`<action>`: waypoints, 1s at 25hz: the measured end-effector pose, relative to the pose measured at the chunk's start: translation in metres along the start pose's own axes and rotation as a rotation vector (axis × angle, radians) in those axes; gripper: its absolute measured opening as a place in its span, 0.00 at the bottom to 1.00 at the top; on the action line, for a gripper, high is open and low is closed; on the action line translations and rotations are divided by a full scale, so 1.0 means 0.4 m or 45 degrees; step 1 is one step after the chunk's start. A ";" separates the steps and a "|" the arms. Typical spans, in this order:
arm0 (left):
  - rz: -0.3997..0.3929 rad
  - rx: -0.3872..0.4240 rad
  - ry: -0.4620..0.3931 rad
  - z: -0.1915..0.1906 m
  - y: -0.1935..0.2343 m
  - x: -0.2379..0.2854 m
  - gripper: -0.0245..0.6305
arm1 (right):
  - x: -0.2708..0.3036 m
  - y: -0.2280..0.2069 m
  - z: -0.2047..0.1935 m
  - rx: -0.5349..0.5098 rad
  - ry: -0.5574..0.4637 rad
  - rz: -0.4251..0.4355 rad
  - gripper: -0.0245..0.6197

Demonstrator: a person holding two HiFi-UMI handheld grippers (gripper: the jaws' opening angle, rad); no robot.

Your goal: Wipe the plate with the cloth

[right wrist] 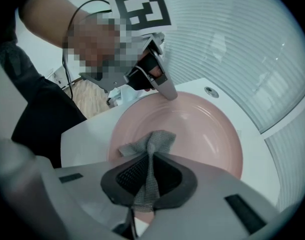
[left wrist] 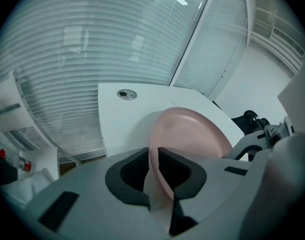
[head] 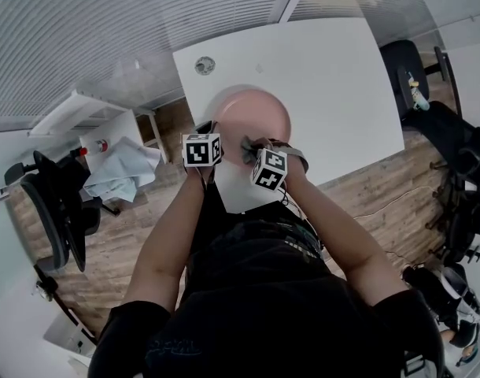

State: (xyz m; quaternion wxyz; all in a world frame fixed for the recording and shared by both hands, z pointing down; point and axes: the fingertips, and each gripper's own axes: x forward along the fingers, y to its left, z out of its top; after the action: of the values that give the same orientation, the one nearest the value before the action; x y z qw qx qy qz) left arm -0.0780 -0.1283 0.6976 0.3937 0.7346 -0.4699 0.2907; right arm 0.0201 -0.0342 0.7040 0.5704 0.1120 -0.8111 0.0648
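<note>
One round pink plate (right wrist: 197, 129), smooth and shallow, was seen on the white table (head: 326, 93). Only the loose end of one grey mesh-knit cloth (right wrist: 156, 143) was laid in it, just ahead of the right gripper (right wrist: 150, 156), whose jaws were clamped on that cloth. The plate's rim was pinched between the nearly closed jaws of the left gripper (left wrist: 152, 152).

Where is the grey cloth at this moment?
In the right gripper view the grey cloth is pinched in the right gripper, its free end spread over the near part of the pink plate.
</note>
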 end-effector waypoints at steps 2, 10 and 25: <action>0.001 0.015 -0.017 0.002 -0.007 -0.009 0.14 | -0.012 -0.006 -0.001 0.012 -0.019 -0.013 0.10; 0.038 0.025 -0.116 0.021 -0.036 -0.084 0.19 | -0.089 -0.047 0.017 0.089 -0.148 -0.081 0.10; 0.046 0.093 -0.366 0.078 -0.236 -0.285 0.19 | -0.358 -0.076 0.044 0.225 -0.523 -0.222 0.10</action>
State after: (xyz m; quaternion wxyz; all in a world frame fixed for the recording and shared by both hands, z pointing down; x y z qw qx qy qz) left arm -0.0339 -0.0789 0.5616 0.2900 0.7741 -0.5236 0.2062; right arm 0.0584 -0.0524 0.5627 0.3850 0.2421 -0.8885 0.0620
